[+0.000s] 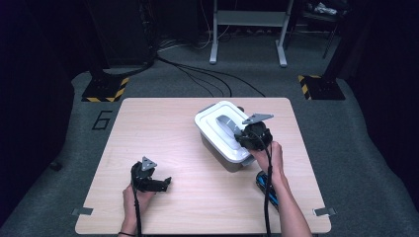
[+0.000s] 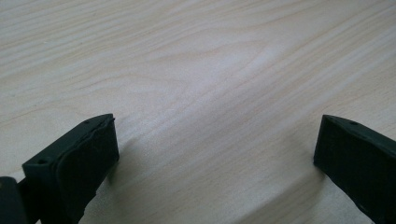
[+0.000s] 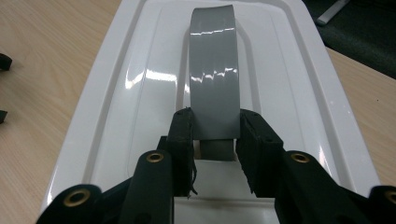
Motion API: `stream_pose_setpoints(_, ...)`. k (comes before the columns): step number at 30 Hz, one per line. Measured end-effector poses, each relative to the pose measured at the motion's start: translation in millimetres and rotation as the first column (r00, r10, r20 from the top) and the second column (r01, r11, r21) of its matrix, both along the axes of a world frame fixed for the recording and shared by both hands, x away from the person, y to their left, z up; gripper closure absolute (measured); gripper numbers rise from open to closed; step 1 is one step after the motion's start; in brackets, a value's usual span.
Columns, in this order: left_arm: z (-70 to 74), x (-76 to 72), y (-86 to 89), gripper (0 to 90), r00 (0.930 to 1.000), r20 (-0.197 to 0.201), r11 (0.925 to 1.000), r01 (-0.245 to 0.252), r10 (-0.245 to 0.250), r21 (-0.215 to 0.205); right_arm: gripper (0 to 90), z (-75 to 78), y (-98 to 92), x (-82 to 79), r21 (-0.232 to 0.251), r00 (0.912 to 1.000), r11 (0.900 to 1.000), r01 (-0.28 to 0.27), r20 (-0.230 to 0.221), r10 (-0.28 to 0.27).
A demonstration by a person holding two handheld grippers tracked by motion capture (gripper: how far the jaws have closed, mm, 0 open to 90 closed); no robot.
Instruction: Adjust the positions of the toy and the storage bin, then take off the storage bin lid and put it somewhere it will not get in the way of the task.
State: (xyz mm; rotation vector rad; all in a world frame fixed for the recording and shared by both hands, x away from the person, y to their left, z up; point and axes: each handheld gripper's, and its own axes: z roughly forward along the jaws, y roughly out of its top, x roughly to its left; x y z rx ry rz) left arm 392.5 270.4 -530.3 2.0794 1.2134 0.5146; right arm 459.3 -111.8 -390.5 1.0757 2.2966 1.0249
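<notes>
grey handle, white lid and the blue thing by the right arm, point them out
Grey plastic handle (image 3: 214, 70), right gripper view, its glossy top.
White plastic box lid (image 3: 285, 88), right gripper view, flat panel.
Blue and black object (image 1: 261, 180), high view, its blue end.

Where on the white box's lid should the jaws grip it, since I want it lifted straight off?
Grip the grey handle arching over the middle of the white lid, coming from its near end with one jaw on each long edge. The right gripper is clamped there already; the strap is narrow and raised, while the lid is broad and smooth.

High view overlooks the table (image 1: 148, 123); tool views sit close above it.
</notes>
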Motion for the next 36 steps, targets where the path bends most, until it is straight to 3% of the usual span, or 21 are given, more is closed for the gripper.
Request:
stream_pose_setpoints(26, 0.0, 0.0, 0.1, 0.0, 1.0, 0.0, 1.0, -0.007, 0.007, -0.002, 66.5, 1.6, -1.3, -1.2, 0.001, 0.9998, 1.0, 0.002, -0.02, -0.002)
stream_pose_setpoints(27, 0.0, 0.1, 0.2, 0.1, 1.0, -0.001, 1.0, -0.006, 0.006, -0.001, 58.4, 2.2, -1.3, -0.5, -0.004, 0.9998, 1.0, -0.001, -0.017, 0.001)
stream_pose_setpoints(28, 0.0, 0.1, 0.2, 0.0, 1.0, -0.001, 1.0, -0.006, 0.006, -0.001, 58.4, 2.2, -1.3, -0.5, -0.004, 0.9998, 1.0, -0.001, -0.017, 0.001)
stream_pose_setpoints(29, -0.2, 0.1, -0.1, 0.0, 1.0, 0.001, 0.9999, -0.009, 0.009, -0.005, 45.5, 3.7, -1.8, 0.2, 0.005, 0.9996, 1.0, 0.013, -0.023, -0.013)
stream_pose_setpoints(30, -0.2, 0.1, -0.1, 0.0, 1.0, 0.001, 0.9999, -0.009, 0.009, -0.005, 45.5, 3.7, -1.8, 0.2, 0.005, 0.9996, 1.0, 0.013, -0.023, -0.013)
stream_pose_setpoints(31, 0.0, 0.1, 0.2, 0.0, 1.0, -0.001, 1.0, -0.006, 0.006, -0.001, 36.1, 5.7, -1.8, 2.5, 0.014, 0.9997, 1.0, 0.014, -0.022, -0.013)
stream_pose_setpoints(36, -0.2, 0.1, -0.1, 0.1, 1.0, 0.001, 0.9999, -0.009, 0.009, -0.005, 27.3, 14.0, 5.0, 7.8, 0.003, 0.9998, 1.0, 0.017, -0.013, -0.017)
